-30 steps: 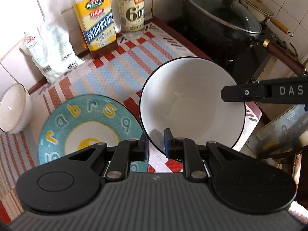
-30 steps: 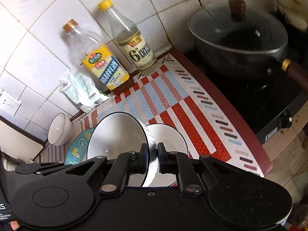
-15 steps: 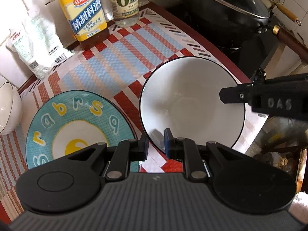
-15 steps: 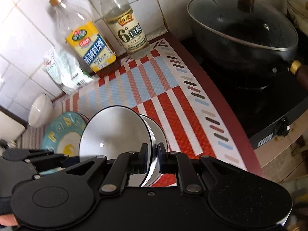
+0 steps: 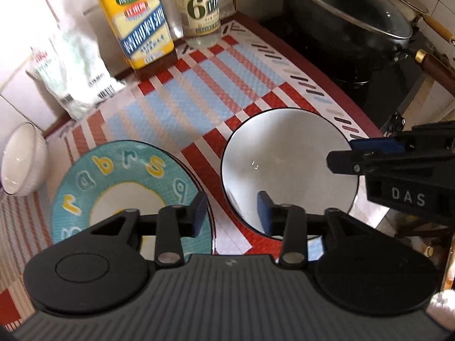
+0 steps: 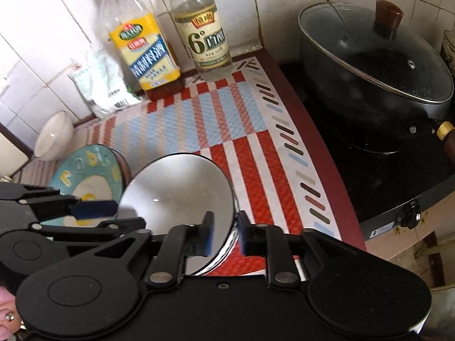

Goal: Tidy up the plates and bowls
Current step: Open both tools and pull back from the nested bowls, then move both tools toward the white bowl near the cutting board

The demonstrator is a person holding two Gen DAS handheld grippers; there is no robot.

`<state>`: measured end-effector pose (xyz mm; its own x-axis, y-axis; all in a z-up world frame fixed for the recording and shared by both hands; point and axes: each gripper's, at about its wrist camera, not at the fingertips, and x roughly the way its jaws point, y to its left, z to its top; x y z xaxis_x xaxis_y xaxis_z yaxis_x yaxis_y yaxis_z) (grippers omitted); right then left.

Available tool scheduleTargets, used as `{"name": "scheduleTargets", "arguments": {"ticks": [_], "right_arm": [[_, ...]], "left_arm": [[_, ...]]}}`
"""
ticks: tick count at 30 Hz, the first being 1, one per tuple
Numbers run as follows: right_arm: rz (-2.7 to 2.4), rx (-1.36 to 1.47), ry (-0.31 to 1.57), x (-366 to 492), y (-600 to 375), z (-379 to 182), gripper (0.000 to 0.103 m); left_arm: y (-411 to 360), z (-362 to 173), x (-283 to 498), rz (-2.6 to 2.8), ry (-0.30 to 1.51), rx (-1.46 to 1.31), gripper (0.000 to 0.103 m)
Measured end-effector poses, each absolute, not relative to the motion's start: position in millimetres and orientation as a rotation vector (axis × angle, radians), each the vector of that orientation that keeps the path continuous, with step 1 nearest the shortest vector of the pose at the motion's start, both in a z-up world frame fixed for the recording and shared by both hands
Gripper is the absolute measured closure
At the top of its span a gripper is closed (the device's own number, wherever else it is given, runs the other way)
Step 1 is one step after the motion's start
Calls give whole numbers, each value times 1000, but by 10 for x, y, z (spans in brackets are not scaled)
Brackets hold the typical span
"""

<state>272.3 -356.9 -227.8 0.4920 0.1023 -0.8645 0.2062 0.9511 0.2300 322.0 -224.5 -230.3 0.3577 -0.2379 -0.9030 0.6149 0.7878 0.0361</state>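
Note:
A white bowl with a black rim [image 5: 287, 167] sits on the striped mat, nested in a second bowl whose edge shows in the right wrist view [image 6: 227, 248]. My left gripper [image 5: 231, 213] is open, its jaws straddling the bowl's near-left rim. My right gripper [image 6: 224, 234] is open too, one jaw inside and one outside the right rim of the bowl [image 6: 176, 190]. A teal lettered plate [image 5: 128, 190] lies left of the bowls. A small white ribbed bowl [image 5: 21, 164] stands at the far left.
Two bottles [image 5: 139, 25] [image 5: 199, 5] and a plastic packet [image 5: 74, 71] stand against the tiled wall. A lidded black pot [image 6: 375, 65] sits on the stove at the right. The counter's front edge runs just right of the bowls.
Both grippers were shut on bowl rims; now both have opened. The bowl held by the right gripper has been lowered into the other bowl on the mat.

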Motion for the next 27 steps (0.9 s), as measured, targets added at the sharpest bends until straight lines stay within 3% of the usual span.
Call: {"name": "scheduleTargets", "arguments": {"ticks": [3,5,7,17,27], "right_arm": [[-31,301,1021,2642,-3510,-2153,64],[14,276,990,2573,-3455,-2033,49],[49,250,971,2518,-3393,-1925,45],[156,105,950,2346,-3042,-1596,36],[214,69,1028,2389,-2674,-1463,33]], "left_arm": [[-2121,-2170,3142,-578,1054,369,62],[-2015,-2085,3094,-577,1049,336,61],[-1892,-2000,3043,-566,1041,302,61],[-1294,-1633,2802,-478,1033,157,54],[-768,-1328,2614,-357,953,158,35]]}}
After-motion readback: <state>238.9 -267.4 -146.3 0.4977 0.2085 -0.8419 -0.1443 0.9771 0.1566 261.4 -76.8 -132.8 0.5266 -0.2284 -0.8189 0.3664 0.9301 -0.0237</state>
